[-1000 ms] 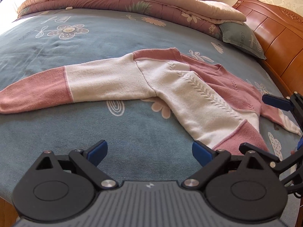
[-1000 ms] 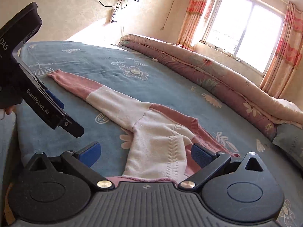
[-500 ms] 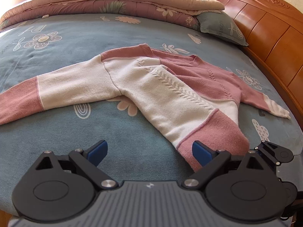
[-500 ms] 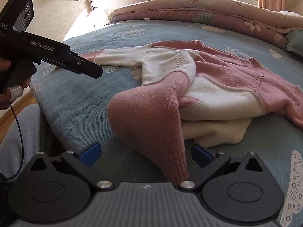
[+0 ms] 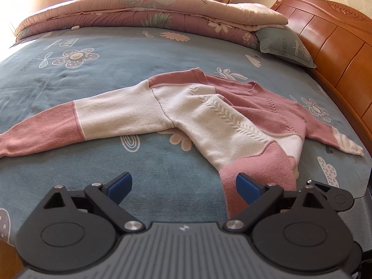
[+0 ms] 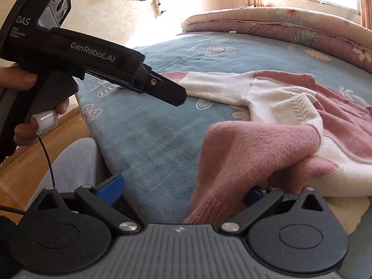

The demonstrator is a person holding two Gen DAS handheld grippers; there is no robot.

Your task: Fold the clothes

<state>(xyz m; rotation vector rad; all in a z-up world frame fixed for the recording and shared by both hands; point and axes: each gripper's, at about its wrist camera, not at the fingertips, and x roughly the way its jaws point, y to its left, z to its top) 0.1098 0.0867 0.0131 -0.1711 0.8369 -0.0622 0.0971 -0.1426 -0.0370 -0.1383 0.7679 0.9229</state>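
Observation:
A pink and white knit sweater [image 5: 209, 121] lies on the blue flowered bedsheet [image 5: 116, 69]. One sleeve [image 5: 58, 125] stretches out to the left, and the other sleeve [image 5: 337, 139] points toward the headboard. Its pink hem corner [image 5: 258, 165] hangs near the bed's front edge. My left gripper [image 5: 183, 186] is open above the sheet, just left of that hem. My right gripper [image 6: 183, 190] is open too. The pink hem [image 6: 232, 162] lies between its fingers and covers most of the right pad [image 6: 254, 191]. A hand holds the left gripper's body [image 6: 104, 58] up at the left.
A rolled floral quilt [image 5: 151, 11] runs along the far side of the bed. A grey-green pillow [image 5: 283, 46] leans on the wooden headboard [image 5: 337, 46]. A person's grey-clad leg [image 6: 74, 162] and wooden floor [image 6: 58, 127] are at the bed's near edge.
The right gripper has dropped close to the pink hem, which now sits between its fingers. The left gripper has swung to face the whole sweater. The sweater has not moved.

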